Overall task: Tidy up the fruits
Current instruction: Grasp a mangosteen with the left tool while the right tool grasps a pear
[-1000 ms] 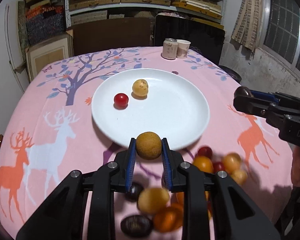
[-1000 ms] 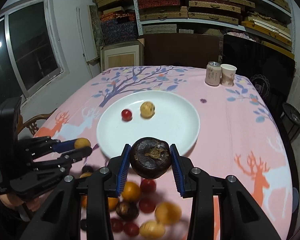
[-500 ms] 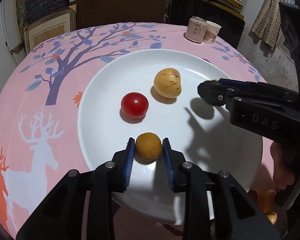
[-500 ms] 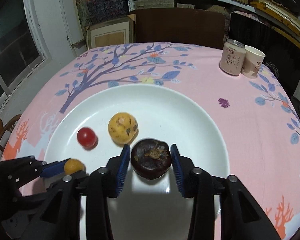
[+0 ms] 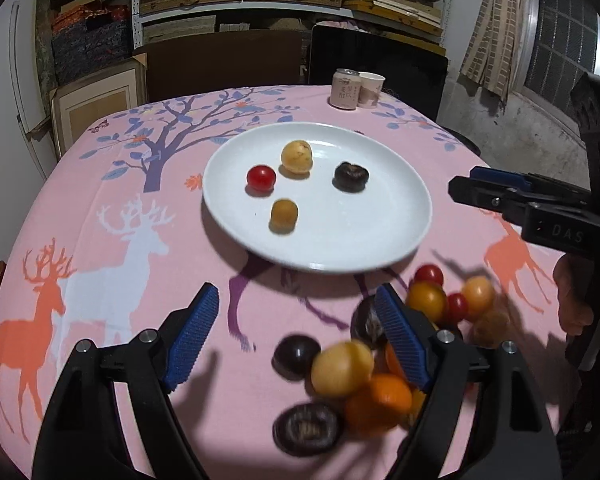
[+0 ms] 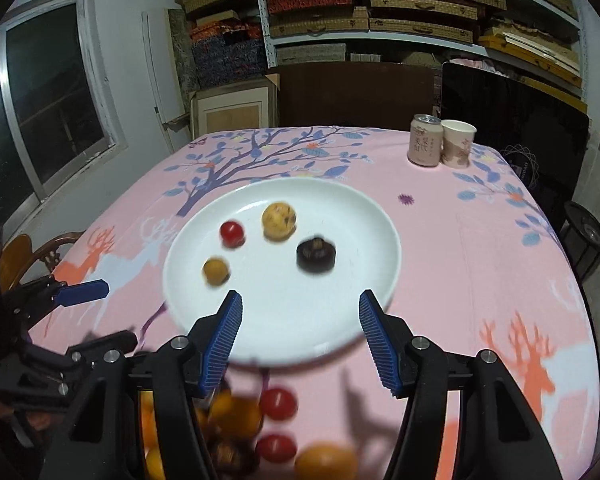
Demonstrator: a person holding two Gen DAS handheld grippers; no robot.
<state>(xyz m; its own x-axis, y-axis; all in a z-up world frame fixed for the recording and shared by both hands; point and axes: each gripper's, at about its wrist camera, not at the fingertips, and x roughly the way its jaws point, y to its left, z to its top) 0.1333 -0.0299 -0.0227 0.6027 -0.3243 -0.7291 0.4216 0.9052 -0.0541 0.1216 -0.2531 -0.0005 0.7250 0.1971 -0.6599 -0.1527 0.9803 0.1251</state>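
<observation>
A white plate (image 5: 364,236) (image 6: 356,236) holds a red cherry tomato (image 5: 261,178) (image 6: 231,233), a yellow speckled fruit (image 5: 296,157) (image 6: 279,219), a small brown-yellow fruit (image 5: 284,215) (image 6: 215,271) and a dark mangosteen (image 5: 351,176) (image 6: 315,255). My left gripper (image 5: 296,334) is open and empty, above the table near a pile of loose fruits (image 5: 384,356) (image 6: 260,428). My right gripper (image 6: 300,340) is open and empty over the plate's near rim; it also shows at the right of the left wrist view (image 5: 500,196).
A drink can (image 5: 345,89) (image 6: 425,140) and a paper cup (image 5: 370,90) (image 6: 457,143) stand at the table's far edge. The pink tablecloth (image 5: 112,216) covers the table. Chairs and shelves stand behind. A wooden chair (image 6: 24,256) is at the left.
Both grippers opened and left their fruits on the plate: the brown-yellow fruit from the left, the mangosteen from the right. Both then pulled back toward the pile of loose fruits.
</observation>
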